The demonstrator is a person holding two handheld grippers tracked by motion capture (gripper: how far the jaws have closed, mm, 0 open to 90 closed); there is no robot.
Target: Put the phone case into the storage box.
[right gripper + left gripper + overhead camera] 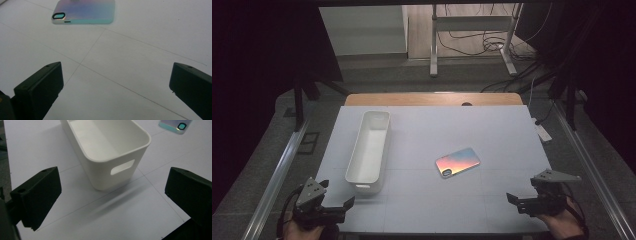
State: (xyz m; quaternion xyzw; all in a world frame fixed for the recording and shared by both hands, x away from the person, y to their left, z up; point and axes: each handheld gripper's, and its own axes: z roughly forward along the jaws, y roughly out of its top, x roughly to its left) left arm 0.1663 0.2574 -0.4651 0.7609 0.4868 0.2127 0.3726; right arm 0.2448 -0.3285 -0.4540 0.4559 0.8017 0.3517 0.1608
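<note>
Both grippers wait at the near edge of the surface (512, 130), jaws wide apart and empty. The phone (457, 162) lies flat right of centre, well apart from the right gripper (518, 202). The white bin (369, 150) stands just beyond the left gripper (337, 209). This looks like the opening step; next, the right gripper likely needs to reach forward-left and straddle the phone's edges.

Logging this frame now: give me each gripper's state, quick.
Left gripper: open, holding nothing, facing the white bin.
Right gripper: open, holding nothing, short of the phone case.

Pale mat (492, 130) covers wooden table (412, 99); metal stand (472, 25), tangled cables (477, 40) on floor behind.
</note>
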